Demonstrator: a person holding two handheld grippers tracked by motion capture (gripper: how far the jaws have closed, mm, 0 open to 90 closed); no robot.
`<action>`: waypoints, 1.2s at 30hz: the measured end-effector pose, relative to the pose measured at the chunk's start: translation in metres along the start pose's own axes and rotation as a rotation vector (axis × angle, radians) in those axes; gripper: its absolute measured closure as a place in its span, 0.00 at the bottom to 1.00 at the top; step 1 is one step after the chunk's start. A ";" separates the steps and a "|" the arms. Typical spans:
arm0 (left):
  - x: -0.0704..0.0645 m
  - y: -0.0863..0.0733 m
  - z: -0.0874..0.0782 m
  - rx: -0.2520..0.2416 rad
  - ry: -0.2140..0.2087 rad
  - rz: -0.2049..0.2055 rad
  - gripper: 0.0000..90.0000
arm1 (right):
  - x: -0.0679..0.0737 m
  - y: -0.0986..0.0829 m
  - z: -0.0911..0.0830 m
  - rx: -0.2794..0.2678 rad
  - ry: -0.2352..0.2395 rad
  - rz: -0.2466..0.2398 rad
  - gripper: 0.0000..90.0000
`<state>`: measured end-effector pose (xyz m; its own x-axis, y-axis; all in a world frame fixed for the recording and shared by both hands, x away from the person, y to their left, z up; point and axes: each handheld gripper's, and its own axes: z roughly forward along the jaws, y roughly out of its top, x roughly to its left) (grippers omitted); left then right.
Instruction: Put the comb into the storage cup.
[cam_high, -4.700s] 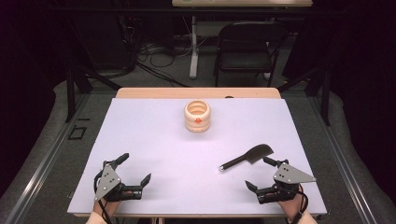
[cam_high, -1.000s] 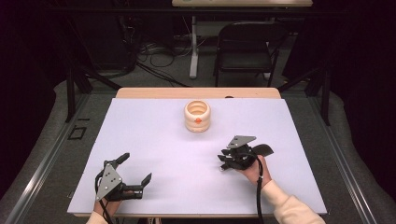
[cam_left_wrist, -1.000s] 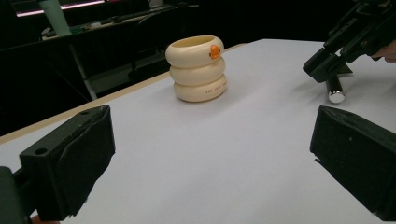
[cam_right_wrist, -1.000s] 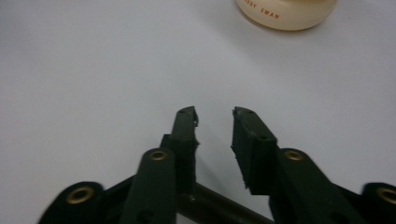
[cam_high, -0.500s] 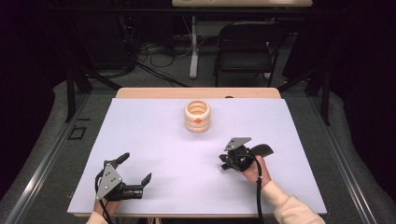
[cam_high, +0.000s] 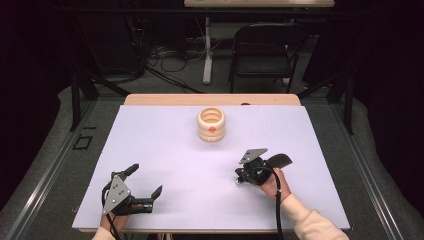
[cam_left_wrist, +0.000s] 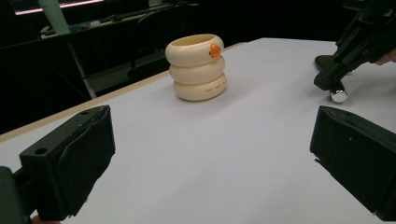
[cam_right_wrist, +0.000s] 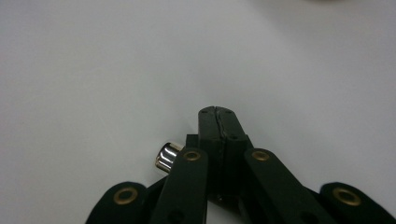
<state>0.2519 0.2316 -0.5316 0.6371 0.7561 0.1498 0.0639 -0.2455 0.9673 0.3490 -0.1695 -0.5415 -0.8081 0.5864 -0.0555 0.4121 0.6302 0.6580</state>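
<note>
Jaws of your right gripper (cam_high: 243, 177) look pressed together in the right gripper view, with the spatula's (cam_high: 278, 160) handle passing under them and its chrome end cap (cam_right_wrist: 167, 156) poking out just to their left. So you seem clamped on the handle near its tip. Lift slowly and keep the wrist level, because the dark blade hangs out behind your hand and will want to swing down. The cream stacked-ring holder (cam_high: 211, 124) sits well ahead of you, open mouth up. Your left gripper (cam_high: 145, 191) rests spread wide, holding nothing. Hard to confirm: the actual contact on the handle is buried under the linkage, and your hand covers most of the handle from above.
</note>
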 end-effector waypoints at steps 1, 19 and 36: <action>0.000 0.000 0.000 -0.001 -0.001 0.000 0.00 | 0.000 0.000 0.000 0.008 0.001 0.001 1.00; 0.001 0.000 0.000 0.003 0.000 -0.001 0.00 | -0.001 -0.010 -0.008 0.042 0.017 0.025 1.00; 0.001 0.000 -0.001 0.001 0.000 -0.001 0.00 | 0.000 -0.020 -0.015 0.082 0.046 0.046 1.00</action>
<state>0.2518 0.2325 -0.5313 0.6369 0.7564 0.1493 0.0651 -0.2457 0.9672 0.3344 -0.1893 -0.5433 -0.8053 0.5928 0.0096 0.4809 0.6437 0.5953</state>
